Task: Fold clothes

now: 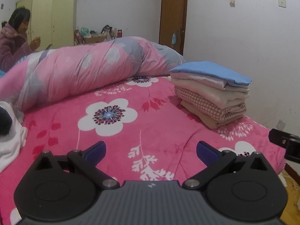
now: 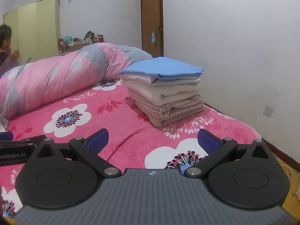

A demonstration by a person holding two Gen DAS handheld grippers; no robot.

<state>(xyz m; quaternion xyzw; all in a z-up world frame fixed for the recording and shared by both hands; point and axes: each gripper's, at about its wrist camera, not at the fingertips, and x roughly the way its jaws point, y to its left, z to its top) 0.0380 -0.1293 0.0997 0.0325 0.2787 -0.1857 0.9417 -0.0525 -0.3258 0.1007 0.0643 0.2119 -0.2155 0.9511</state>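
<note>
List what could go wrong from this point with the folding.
1. The folded stack sits near the bed's edge on the wall side; a nudge might tip it off.
2. Its layers sit unevenly, and the blue top piece overhangs, so adding another garment could make it slump.
3. Both the left tool and the right tool are open and empty; the white garment lies far left, so reaching may drag the soft cover.

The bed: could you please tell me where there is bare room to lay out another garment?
The pink floral blanket is bare between the rolled quilt, the stack of folded clothes and both open grippers. The white garment crowds the left edge.
</note>
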